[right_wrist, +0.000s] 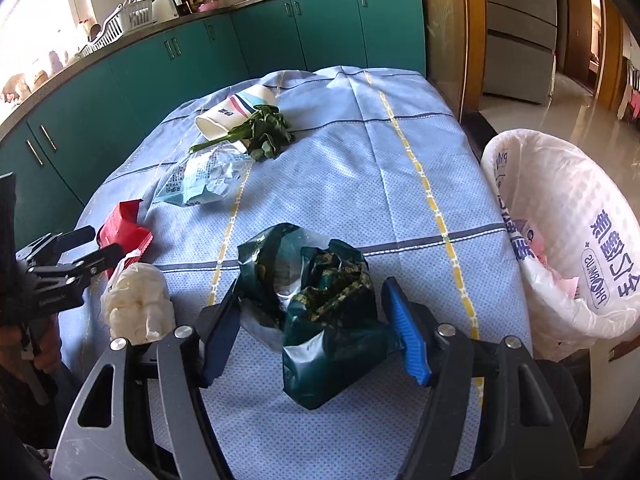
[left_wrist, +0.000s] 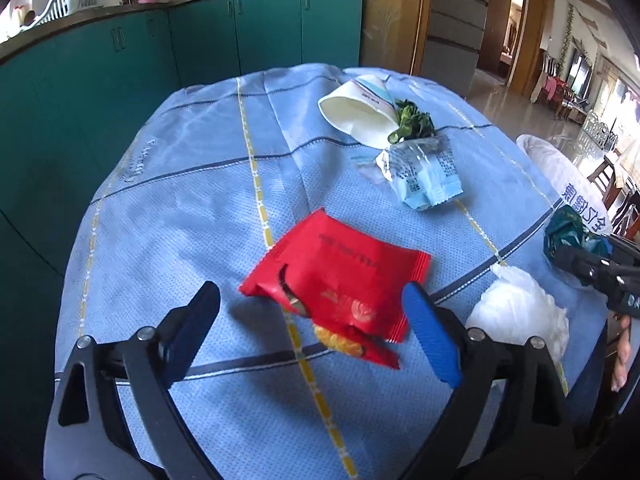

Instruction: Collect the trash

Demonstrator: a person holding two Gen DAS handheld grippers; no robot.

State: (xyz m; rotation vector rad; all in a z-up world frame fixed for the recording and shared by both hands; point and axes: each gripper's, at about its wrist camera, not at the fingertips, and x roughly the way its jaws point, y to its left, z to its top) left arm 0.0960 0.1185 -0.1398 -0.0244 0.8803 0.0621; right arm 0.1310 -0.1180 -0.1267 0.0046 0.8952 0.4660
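Bin [right_wrist: 568,216]: lined with a white bag, set off the table's edge at 3 o'clock; pink scraps are seen inside, so some trash is judged already collected.
Left gripper [left_wrist: 310,320]: held wide open around the red wrapper [left_wrist: 340,276]; nothing gripped.
Right gripper [right_wrist: 308,320]: spread open around the dark green bag [right_wrist: 320,300]; not clamped.
Left on the cloth: white wad [right_wrist: 138,304] at 9 o'clock, blue wrapper [right_wrist: 200,180], paper cup [right_wrist: 232,114] and greens [right_wrist: 264,132] toward 11 o'clock.
Progress: judged early.

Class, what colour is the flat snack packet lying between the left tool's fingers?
Red, with a gold emblem; the left wrist view shows it best.
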